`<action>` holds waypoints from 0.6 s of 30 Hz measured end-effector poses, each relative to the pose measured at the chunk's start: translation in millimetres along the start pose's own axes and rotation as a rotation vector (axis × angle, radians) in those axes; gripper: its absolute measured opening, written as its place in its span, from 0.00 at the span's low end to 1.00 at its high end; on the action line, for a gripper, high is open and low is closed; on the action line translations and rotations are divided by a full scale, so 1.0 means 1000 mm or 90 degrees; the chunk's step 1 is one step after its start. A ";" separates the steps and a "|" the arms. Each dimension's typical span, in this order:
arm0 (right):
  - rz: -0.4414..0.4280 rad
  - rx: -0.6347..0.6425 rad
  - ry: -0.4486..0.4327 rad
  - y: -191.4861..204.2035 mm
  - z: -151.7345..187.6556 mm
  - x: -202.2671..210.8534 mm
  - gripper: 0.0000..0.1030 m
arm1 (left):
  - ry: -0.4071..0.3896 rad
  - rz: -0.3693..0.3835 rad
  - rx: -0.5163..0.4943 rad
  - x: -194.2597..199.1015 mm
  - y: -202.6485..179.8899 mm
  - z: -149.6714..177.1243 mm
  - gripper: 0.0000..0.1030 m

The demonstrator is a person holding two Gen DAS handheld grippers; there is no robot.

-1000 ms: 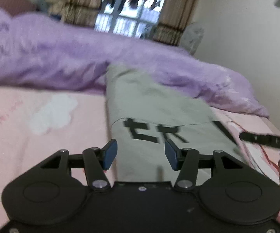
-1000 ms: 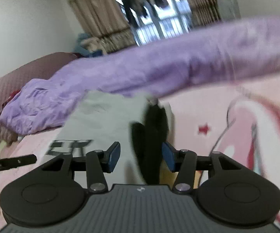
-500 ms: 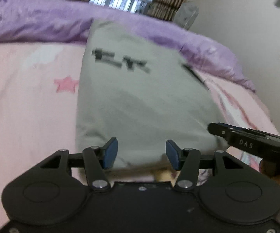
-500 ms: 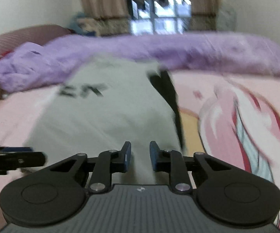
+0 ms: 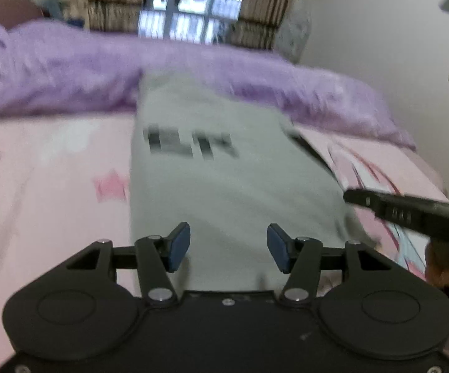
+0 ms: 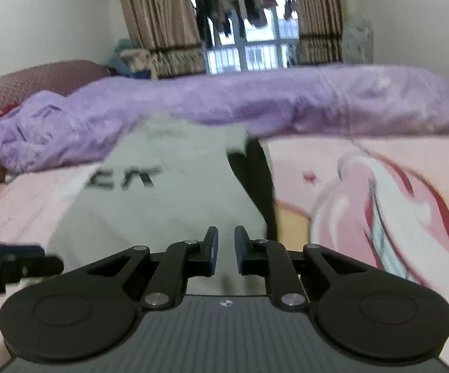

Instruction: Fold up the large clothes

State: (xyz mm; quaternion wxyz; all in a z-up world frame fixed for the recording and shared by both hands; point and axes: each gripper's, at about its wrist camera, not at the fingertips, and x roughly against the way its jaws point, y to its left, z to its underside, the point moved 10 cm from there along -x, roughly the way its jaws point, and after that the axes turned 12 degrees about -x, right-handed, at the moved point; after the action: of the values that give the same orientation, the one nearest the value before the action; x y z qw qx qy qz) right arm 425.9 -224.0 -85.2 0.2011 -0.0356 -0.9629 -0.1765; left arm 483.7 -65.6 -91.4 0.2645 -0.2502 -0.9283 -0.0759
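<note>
A grey garment (image 5: 224,192) with dark lettering lay lengthwise on a pink printed bedsheet (image 5: 44,192), its far end running up against a heaped purple blanket (image 5: 69,71), a dark strip showing along its right edge. The left gripper (image 5: 228,247) hung over the near hem with its blue pads wide apart and nothing pinched between them. The right gripper (image 6: 226,250), over the hem's right part, had just been narrowing its jaws to a slim gap; cloth lay beneath that gap, but whether any fabric was caught could not be told from the blurred view. Curtains (image 6: 159,21) and a bright window (image 6: 246,31) filled the far wall. The step appeared to be taking the near hem for a fold toward the blanket. Doing it well would likely mean both grippers biting the hem near its corners, lifting together and keeping the edge taut.
</note>
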 end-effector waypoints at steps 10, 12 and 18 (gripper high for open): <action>0.061 0.005 0.026 -0.006 -0.006 -0.064 0.16 | 0.046 -0.059 -0.025 -0.061 0.024 -0.006 0.54; 0.057 -0.001 0.032 -0.011 -0.001 -0.069 0.15 | 0.044 -0.055 -0.021 -0.065 0.026 0.000 0.54; 0.049 -0.004 0.035 -0.012 0.002 -0.072 0.15 | 0.030 -0.045 -0.016 -0.068 0.025 0.003 0.55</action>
State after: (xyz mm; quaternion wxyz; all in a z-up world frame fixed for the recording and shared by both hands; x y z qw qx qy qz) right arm 489.1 -234.8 -119.5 0.2338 -0.0682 -0.9544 -0.1725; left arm 544.7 -72.4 -129.6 0.2799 -0.2184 -0.9291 -0.1031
